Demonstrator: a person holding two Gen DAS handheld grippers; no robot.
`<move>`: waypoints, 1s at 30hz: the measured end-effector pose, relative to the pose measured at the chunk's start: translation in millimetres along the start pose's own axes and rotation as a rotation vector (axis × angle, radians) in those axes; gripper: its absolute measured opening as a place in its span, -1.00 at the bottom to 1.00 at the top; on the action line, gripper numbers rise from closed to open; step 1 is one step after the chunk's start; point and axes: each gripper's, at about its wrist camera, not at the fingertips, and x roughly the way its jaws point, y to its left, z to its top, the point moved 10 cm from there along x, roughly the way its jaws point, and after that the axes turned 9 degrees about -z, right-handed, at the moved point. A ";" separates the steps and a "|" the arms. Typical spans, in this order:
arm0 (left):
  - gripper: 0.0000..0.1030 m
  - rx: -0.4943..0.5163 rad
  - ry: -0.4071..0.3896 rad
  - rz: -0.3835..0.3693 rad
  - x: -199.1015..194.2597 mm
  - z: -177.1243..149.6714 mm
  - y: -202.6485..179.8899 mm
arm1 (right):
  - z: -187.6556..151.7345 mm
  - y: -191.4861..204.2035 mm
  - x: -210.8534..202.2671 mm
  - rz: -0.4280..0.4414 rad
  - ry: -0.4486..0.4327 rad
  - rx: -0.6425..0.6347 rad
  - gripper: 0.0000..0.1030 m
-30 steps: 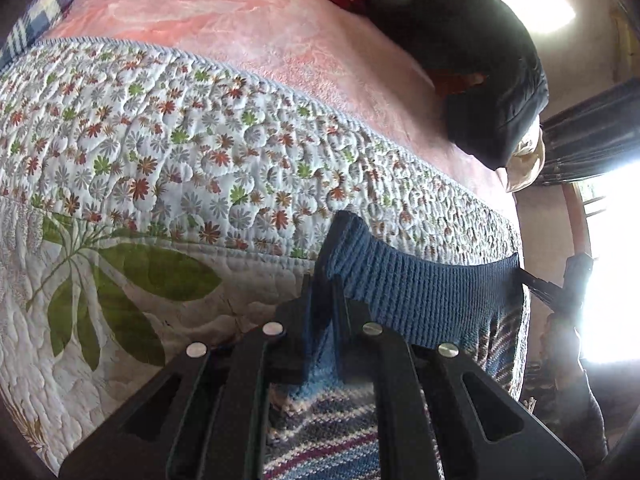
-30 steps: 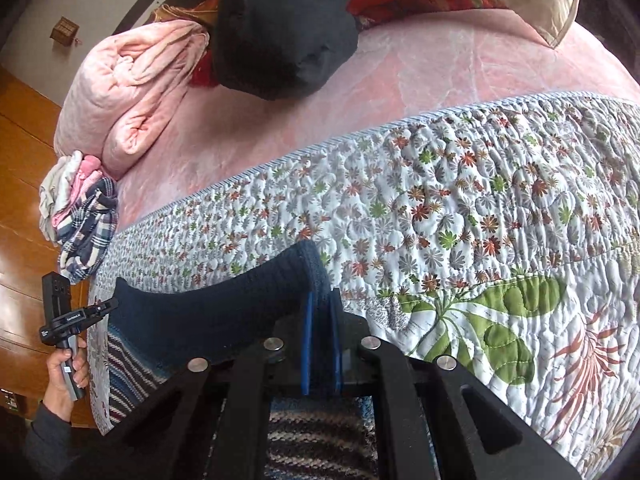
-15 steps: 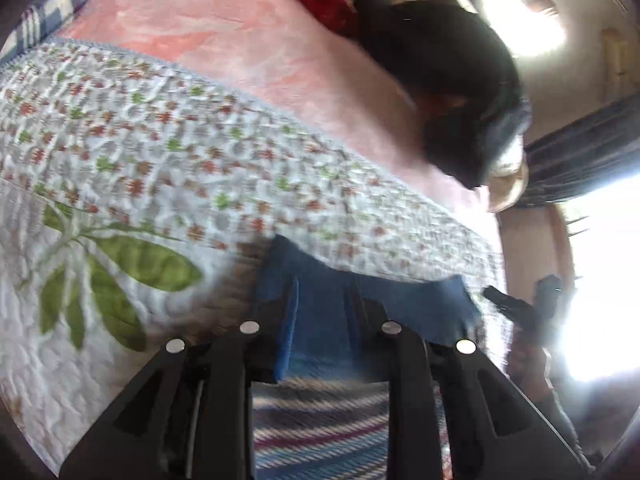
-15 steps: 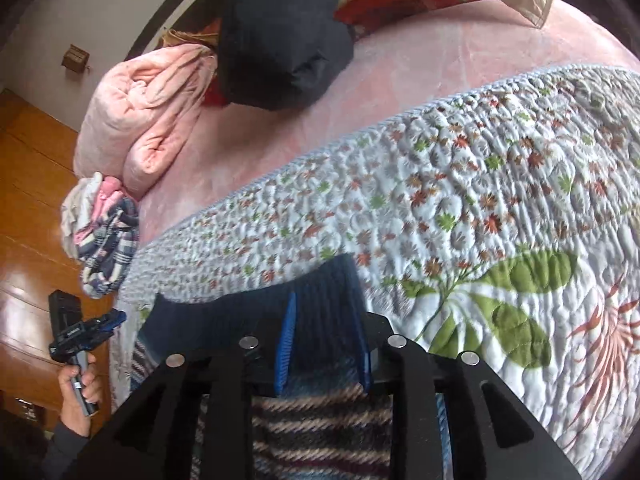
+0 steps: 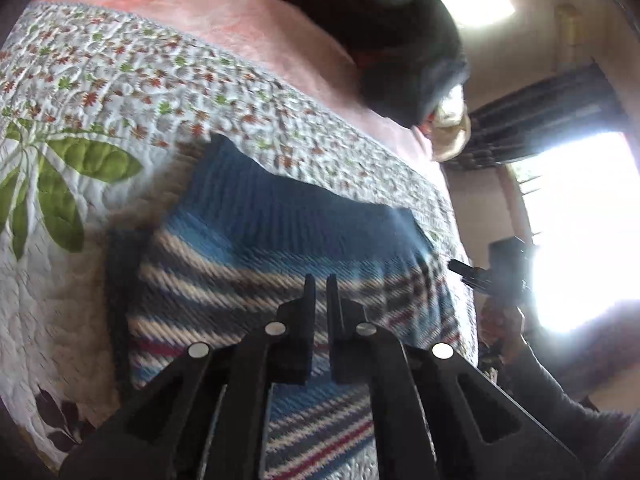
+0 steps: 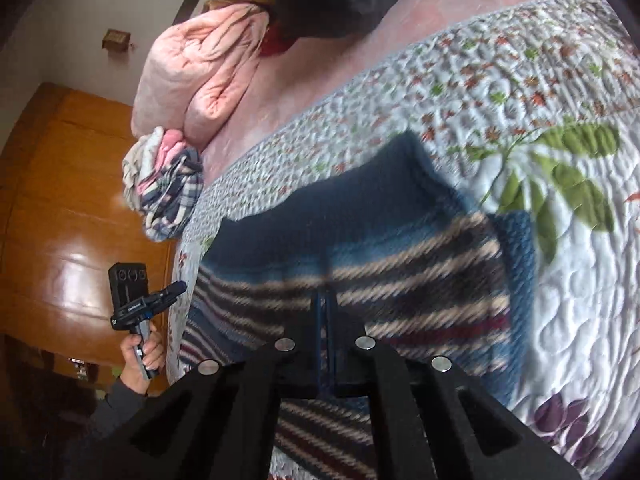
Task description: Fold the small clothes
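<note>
Left wrist view: the left gripper [image 5: 318, 280] hangs clenched, empty, above the striped sweater [image 5: 256, 264] lying on the quilt [image 5: 120, 80].

Right wrist view: the right gripper [image 6: 325, 298] likewise, pinched together. One fold looks laid; more probably remain.

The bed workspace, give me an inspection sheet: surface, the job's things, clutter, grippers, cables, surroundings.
Surface: floral quilt spread over a pink bedcover.
Job's things: striped knit sweater lying on the quilt, dark blue ribbed band at its far edge.
Clutter: rolled pink blanket, bundle of plaid clothes, dark garment at the head of the bed.
Grippers: left gripper and right gripper both shut, above the sweater; no fabric seen between the jaws.
Cables: nothing seen.
Surroundings: wooden cabinet, bright window, dark curtain.
</note>
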 end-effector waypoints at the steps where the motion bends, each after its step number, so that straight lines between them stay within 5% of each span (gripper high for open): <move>1: -0.89 0.005 0.032 0.046 8.3 -12.4 8.6 | -12.6 2.7 9.9 0.001 0.024 -0.010 -0.94; 3: -0.93 -0.019 0.081 0.168 17.5 -29.9 42.1 | -27.2 -8.9 32.0 -0.048 0.062 0.002 -0.97; 7: -1.00 -0.060 0.041 0.203 -1.0 -27.2 55.2 | -29.8 -28.7 30.6 -0.060 0.041 0.086 -0.99; 10: -1.00 0.031 0.055 0.080 -4.1 -34.3 -0.4 | -46.8 18.9 10.6 0.025 0.014 0.020 -0.95; 13: -0.96 0.067 0.117 -0.017 20.4 -72.4 -37.0 | -91.5 68.1 35.4 0.093 0.088 -0.045 -0.94; 17: -0.96 0.045 0.195 0.117 60.9 -109.8 -1.9 | -140.1 81.4 96.9 0.056 0.183 -0.064 -0.95; 19: -0.98 -0.011 0.192 0.107 67.1 -113.8 16.4 | -147.6 67.0 114.9 0.029 0.193 -0.034 -1.00; 21: -0.99 -0.023 0.179 0.083 62.0 -109.7 12.4 | -148.8 60.7 101.7 0.032 0.186 -0.006 -1.00; 25: -0.68 0.013 0.144 0.021 27.9 -107.2 -1.4 | -136.6 38.7 22.8 0.016 0.041 -0.008 -0.90; 27: -0.70 -0.010 0.145 0.085 17.2 -116.3 22.3 | -133.0 -5.3 -13.9 -0.035 -0.027 0.063 -0.90; 30: -1.00 -0.095 0.105 0.067 2.1 -121.4 51.2 | -134.1 -79.1 -33.4 -0.128 -0.052 0.194 -1.00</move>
